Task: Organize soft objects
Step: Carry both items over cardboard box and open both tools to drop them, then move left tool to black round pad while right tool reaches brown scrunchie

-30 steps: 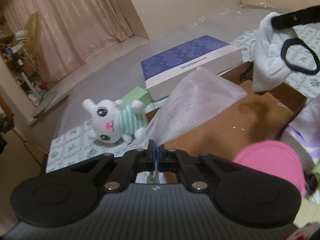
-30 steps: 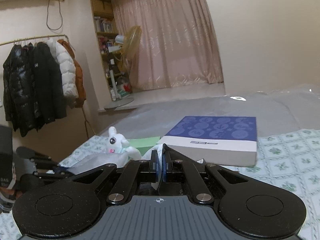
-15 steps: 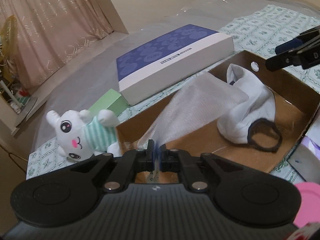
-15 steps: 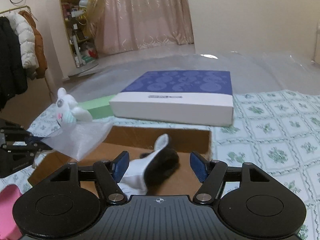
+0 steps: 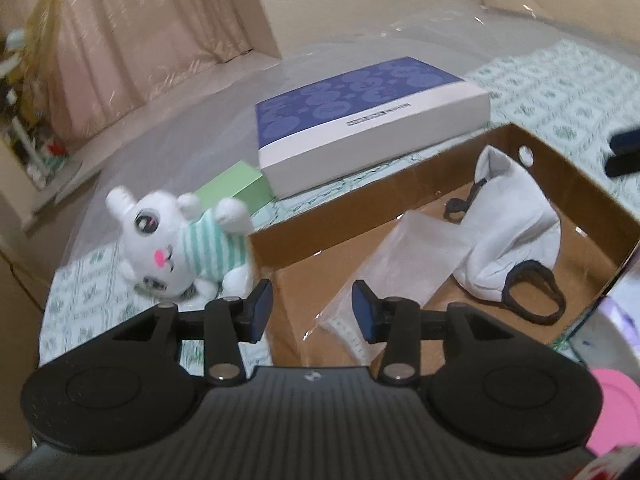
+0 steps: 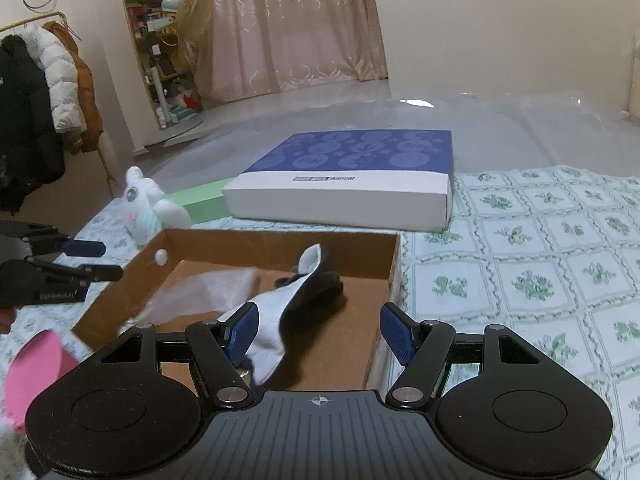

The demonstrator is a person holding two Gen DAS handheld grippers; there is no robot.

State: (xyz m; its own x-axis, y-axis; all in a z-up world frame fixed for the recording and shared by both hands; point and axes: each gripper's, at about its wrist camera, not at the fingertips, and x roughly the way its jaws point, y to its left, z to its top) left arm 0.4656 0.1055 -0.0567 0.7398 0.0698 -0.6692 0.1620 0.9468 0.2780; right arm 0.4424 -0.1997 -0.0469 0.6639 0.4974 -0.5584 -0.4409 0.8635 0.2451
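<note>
An open cardboard box (image 5: 332, 216) (image 6: 280, 236) sits on the patterned bed cover. A white sock with black trim (image 5: 516, 236) (image 6: 304, 300) lies loose inside it. A clear plastic bag (image 5: 412, 256) (image 6: 200, 292) lies next to the sock, one end near my left gripper (image 5: 312, 312). That gripper's jaws are opening and no pad presses on the bag. My right gripper (image 6: 318, 332) hovers open over the box's near corner, above the sock and apart from it. A white plush bunny in a striped shirt (image 5: 180, 248) (image 6: 144, 208) lies outside the box's left wall.
A flat blue-and-white box (image 5: 368, 120) (image 6: 352, 176) and a small green box (image 5: 236, 188) (image 6: 200, 200) lie behind the cardboard box. A pink soft item (image 5: 616, 408) (image 6: 36, 364) sits at the near edge. Coats (image 6: 32, 100) hang on a rack at the left.
The right gripper opened and the sock dropped into the box. The left gripper then opened and the clear bag settled on the box floor. Both grippers came lower.
</note>
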